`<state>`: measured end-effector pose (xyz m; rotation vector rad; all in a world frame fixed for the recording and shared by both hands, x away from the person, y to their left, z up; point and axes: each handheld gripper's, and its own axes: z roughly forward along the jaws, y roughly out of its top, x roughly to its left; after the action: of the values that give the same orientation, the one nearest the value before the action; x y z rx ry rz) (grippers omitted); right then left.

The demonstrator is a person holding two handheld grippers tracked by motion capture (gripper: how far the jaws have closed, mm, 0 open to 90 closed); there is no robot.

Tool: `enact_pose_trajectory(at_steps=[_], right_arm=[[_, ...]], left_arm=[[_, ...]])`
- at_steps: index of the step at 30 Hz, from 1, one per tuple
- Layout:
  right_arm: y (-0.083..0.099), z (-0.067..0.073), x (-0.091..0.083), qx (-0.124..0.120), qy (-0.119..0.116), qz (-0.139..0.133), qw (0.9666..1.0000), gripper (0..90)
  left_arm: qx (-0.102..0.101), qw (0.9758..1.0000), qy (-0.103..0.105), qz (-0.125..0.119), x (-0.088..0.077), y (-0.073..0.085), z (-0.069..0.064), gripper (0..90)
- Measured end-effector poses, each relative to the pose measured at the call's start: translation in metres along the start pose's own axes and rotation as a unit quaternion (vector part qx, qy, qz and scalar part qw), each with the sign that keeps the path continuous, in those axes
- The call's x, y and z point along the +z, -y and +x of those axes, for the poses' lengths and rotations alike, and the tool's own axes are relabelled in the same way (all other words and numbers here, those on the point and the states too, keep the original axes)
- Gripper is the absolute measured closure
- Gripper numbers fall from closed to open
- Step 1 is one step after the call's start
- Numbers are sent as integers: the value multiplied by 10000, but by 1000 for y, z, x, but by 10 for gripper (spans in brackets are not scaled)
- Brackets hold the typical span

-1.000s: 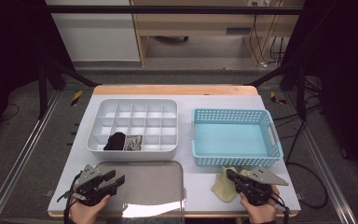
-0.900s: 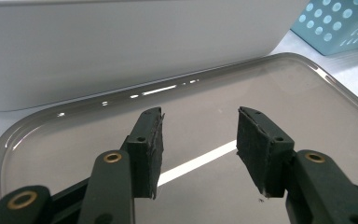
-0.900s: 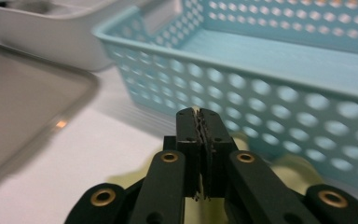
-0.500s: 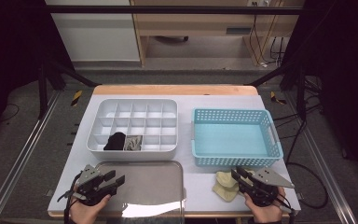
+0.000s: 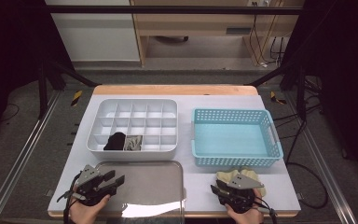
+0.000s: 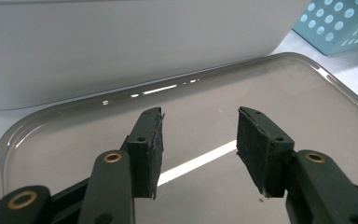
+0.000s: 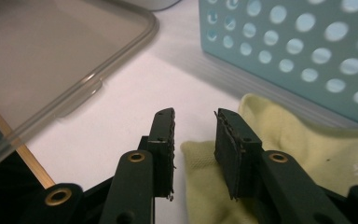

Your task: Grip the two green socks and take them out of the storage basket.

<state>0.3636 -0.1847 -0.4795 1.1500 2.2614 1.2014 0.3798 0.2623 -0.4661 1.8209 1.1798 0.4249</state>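
A pale yellow cloth (image 5: 227, 175) (image 7: 279, 135) lies on the white table just in front of the blue basket (image 5: 233, 112) (image 7: 298, 46). My right gripper (image 5: 213, 190) (image 7: 195, 126) hovers low over the cloth's left edge. Its jaws have just been opening and now stand apart. A corner of the cloth shows in the gap, and the pads do not press on it. My left gripper (image 5: 117, 181) (image 6: 200, 135) is open over the clear tray (image 5: 154, 186) (image 6: 261, 84), with nothing between its fingers.
A white compartment box (image 5: 135, 101) (image 6: 121, 46) stands behind the tray, with a black sock (image 5: 115, 140) and a grey sock (image 5: 133, 143) in two front compartments. The basket's inside is bare. The tray's corner (image 7: 51, 56) lies left of the right gripper.
The right gripper has slid left and down toward the table's front, and its jaws have parted from shut. The yellow cloth now lies partly under it. The left gripper has stayed put.
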Motion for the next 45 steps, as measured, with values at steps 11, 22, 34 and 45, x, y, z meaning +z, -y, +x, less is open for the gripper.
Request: enact_pose_trajectory(at_steps=[11,22,34,45], right_arm=[[6,1,6,-128,227,159,9995,868],[-16,6,-6,177,-428,-519,9976,879],[-44,49,27,-6,-1094,-645,9919,877],[-41,60,45,-171,-1161,-434,9921,765]], left_arm=[[-2,10000,-2,0,0,0,0,496],[-32,10000,-8,-40,-1,-1,0,498],[-53,10000,30,-40,-2,-1,-1,513],[-60,10000,33,-40,-2,-1,-1,514]])
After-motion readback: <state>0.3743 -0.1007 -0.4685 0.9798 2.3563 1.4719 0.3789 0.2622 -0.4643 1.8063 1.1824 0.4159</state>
